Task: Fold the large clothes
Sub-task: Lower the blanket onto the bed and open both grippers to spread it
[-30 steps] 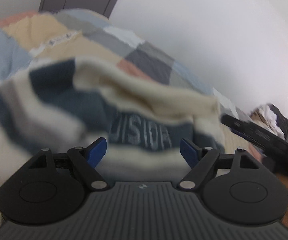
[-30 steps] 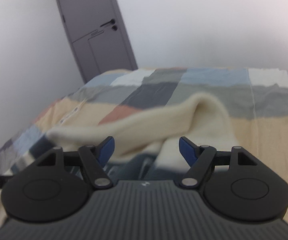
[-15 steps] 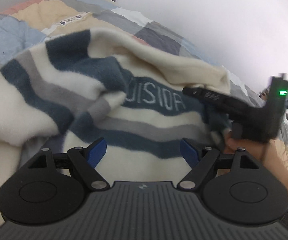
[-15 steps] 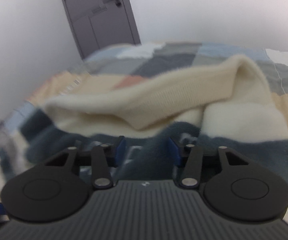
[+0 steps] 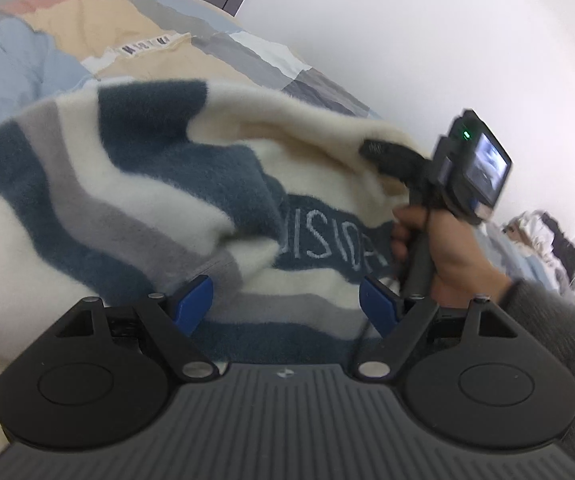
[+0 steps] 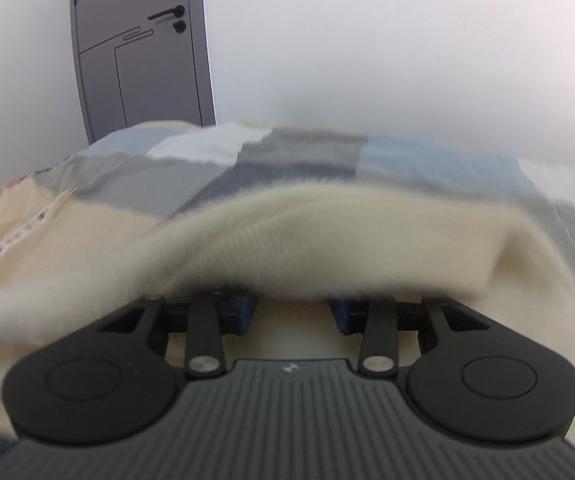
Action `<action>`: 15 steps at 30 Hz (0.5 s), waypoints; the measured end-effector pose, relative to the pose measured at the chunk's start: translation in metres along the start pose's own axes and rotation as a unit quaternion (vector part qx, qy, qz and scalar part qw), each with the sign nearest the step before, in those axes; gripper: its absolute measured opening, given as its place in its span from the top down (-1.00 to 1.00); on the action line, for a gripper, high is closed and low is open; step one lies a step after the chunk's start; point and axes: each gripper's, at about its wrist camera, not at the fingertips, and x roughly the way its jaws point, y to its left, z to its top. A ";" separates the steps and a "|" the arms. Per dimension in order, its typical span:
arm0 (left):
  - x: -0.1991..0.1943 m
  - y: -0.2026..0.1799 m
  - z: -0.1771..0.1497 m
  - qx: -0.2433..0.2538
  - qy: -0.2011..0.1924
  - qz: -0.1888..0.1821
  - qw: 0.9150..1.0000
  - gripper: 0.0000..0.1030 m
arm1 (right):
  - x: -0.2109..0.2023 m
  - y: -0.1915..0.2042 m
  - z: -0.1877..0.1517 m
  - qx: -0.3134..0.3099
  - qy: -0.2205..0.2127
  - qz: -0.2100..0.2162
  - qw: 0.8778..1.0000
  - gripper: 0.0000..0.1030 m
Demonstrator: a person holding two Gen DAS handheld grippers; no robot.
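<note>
A fleece sweater (image 5: 135, 184), cream with navy and grey stripes and stitched letters, lies bunched on the bed. My left gripper (image 5: 285, 300) is open just above its striped front, holding nothing. My right gripper (image 5: 371, 148), seen from the left wrist view, is pushed into the cream hem at the sweater's far right. In the right wrist view the cream ribbed hem (image 6: 327, 248) drapes over my right gripper (image 6: 291, 308) and hides the fingertips; the blue pads stand partly closed with cream fabric between them.
A patchwork quilt (image 5: 135, 36) in beige, blue and grey covers the bed and also shows in the right wrist view (image 6: 287, 152). A grey door (image 6: 139, 48) stands beyond the bed. A heap of clothes (image 5: 543, 236) lies at the far right.
My right gripper narrowed its jaws and pushed under the cream hem, lifting it over its fingers. The left gripper stayed open and drifted slightly over the sweater.
</note>
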 end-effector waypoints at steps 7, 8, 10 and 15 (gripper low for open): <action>0.007 0.011 0.000 -0.022 -0.015 -0.025 0.999 -0.63 | 0.047 0.005 0.029 -0.034 -0.023 -0.011 0.999 0.21; 0.009 0.010 0.000 -0.018 -0.016 -0.024 0.999 -0.63 | 0.053 0.004 0.027 -0.034 -0.017 -0.008 0.999 0.20; 0.011 0.008 -0.002 -0.008 -0.016 -0.019 1.000 -0.63 | 0.056 0.001 0.021 -0.030 -0.012 -0.007 0.999 0.20; 0.014 0.000 -0.006 0.013 -0.016 -0.007 1.000 -0.63 | 0.022 -0.017 0.019 0.031 -0.013 -0.001 0.999 -0.42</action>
